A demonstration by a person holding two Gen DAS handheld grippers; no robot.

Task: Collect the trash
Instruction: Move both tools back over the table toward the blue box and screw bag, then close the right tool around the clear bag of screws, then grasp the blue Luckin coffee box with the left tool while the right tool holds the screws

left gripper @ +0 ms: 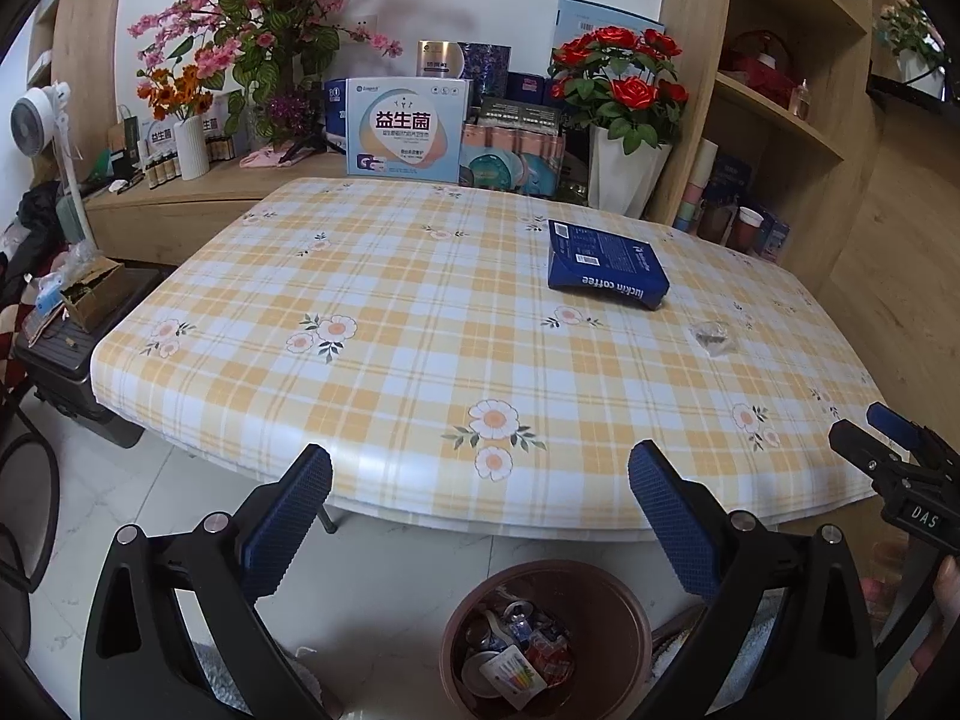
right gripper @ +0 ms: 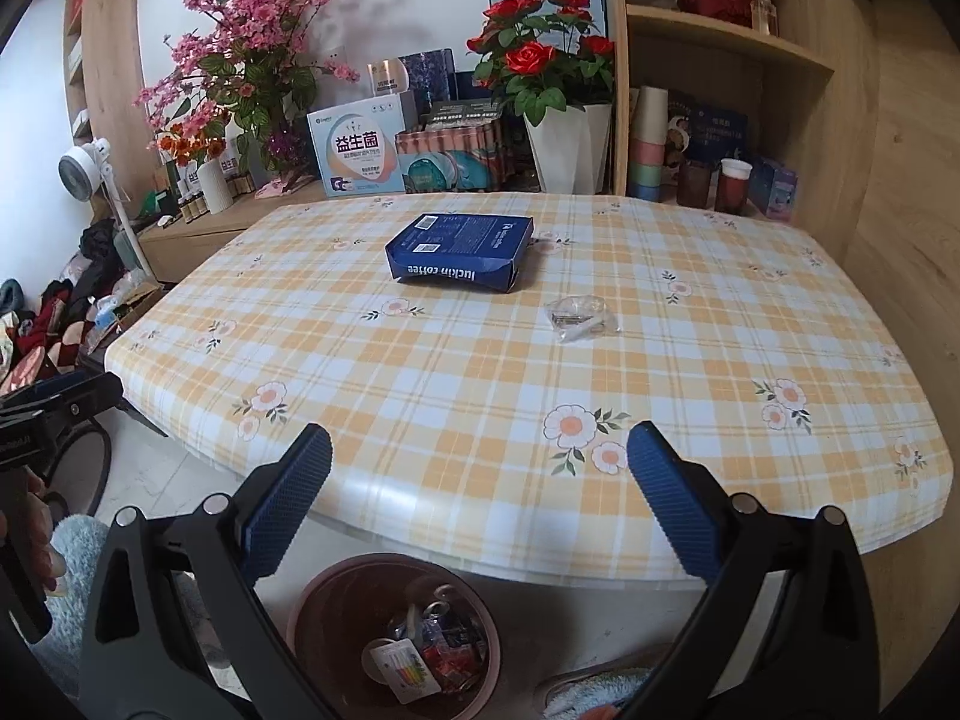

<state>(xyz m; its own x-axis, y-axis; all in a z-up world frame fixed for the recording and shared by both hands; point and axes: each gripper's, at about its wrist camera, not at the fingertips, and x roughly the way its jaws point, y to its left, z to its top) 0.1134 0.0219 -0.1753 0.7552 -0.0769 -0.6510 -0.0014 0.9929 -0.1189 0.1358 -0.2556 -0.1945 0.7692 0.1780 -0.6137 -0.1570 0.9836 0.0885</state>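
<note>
Trash partly collected: bin (left gripper: 624, 600) on near floor holds wrappers. Blue coffee box (right gripper: 461, 252) far on table (right gripper: 780, 480), clear plastic wrapper (right gripper: 582, 318) right of it, both left. Left gripper (left gripper: 480, 480), right gripper (right gripper: 480, 468) jaws wide, empty.

A table (left gripper: 360, 276) covered by a yellow and white checked cloth with flower prints is shown. Behind it, red roses in a white pot (left gripper: 624, 168), pink blossom branches (left gripper: 264, 18) and a white product box (left gripper: 405, 129) are seen. A small white fan (left gripper: 33, 123) is placed at the left.
</note>
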